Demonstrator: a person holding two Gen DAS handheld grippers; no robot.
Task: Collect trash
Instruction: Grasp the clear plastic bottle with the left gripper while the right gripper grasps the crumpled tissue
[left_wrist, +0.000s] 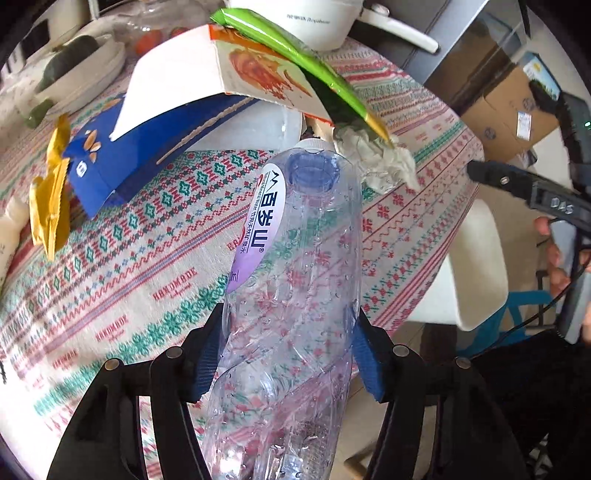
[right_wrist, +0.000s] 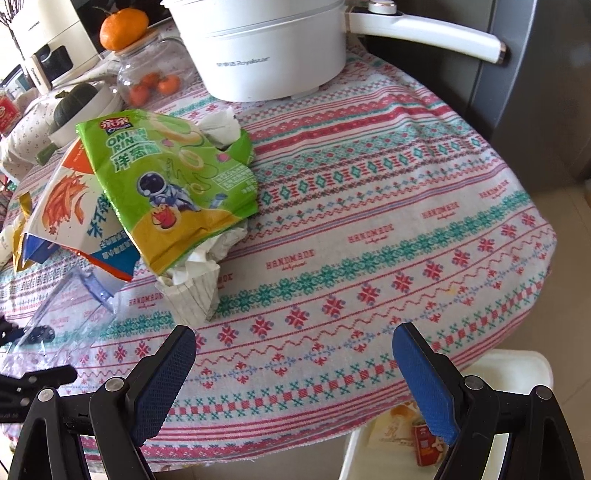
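A clear plastic water bottle (left_wrist: 295, 280) with a purple-white label sits between the blue pads of my left gripper (left_wrist: 288, 321), which is shut on it. The bottle's far end points at the trash pile, and it also shows at the left edge of the right wrist view (right_wrist: 70, 314). The pile holds a green onion-ring bag (right_wrist: 173, 166), a white, orange and blue carton (right_wrist: 70, 206), crumpled tissue (right_wrist: 207, 251) and a paper cup (right_wrist: 192, 295). A yellow wrapper (left_wrist: 50, 206) lies to the left. My right gripper (right_wrist: 295, 332) is open over the patterned tablecloth (right_wrist: 369, 229) with nothing between its fingers.
A white bin (right_wrist: 509, 369) with some packaging inside stands below the table's near edge. At the back are a white electric pot (right_wrist: 266, 55), a glass jar of small oranges (right_wrist: 147, 81) and a bowl with a green squash (right_wrist: 74, 103). A cardboard box (left_wrist: 513, 107) is on the floor.
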